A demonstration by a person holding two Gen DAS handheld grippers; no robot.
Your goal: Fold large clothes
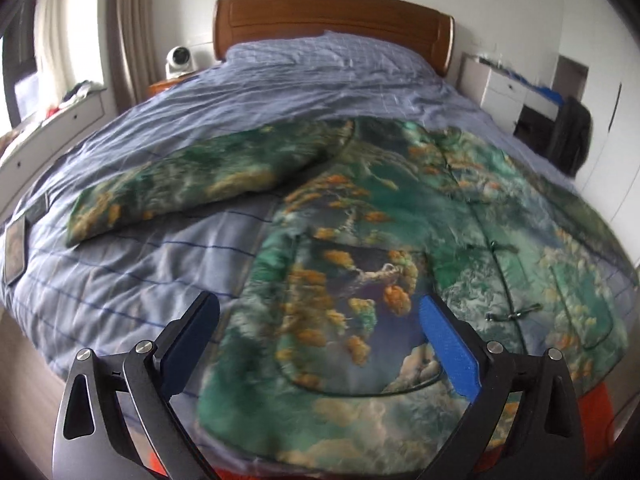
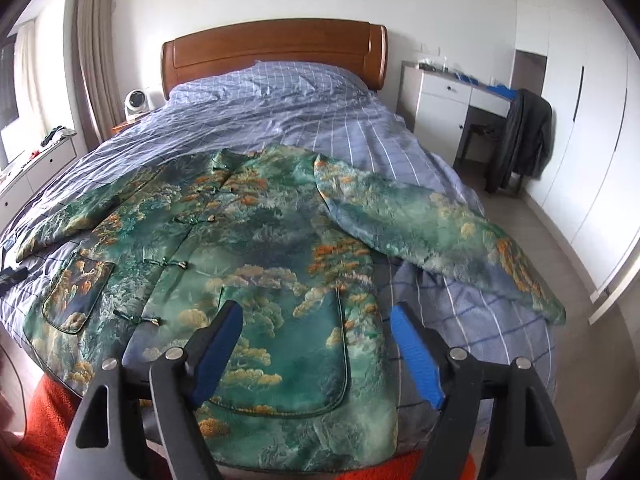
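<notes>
A large green jacket with an orange and white tree pattern lies face up and spread flat on the bed, buttoned down the front, both sleeves stretched out to the sides. It also shows in the left wrist view. My left gripper is open and empty, hovering above the jacket's left pocket near the hem. My right gripper is open and empty, above the right pocket. The right sleeve runs toward the bed's right edge. The left sleeve lies across the quilt.
The bed has a blue checked quilt and a wooden headboard. A dark flat object lies at the bed's left edge. A white desk and a chair with a dark coat stand at the right. An orange rug lies below the foot.
</notes>
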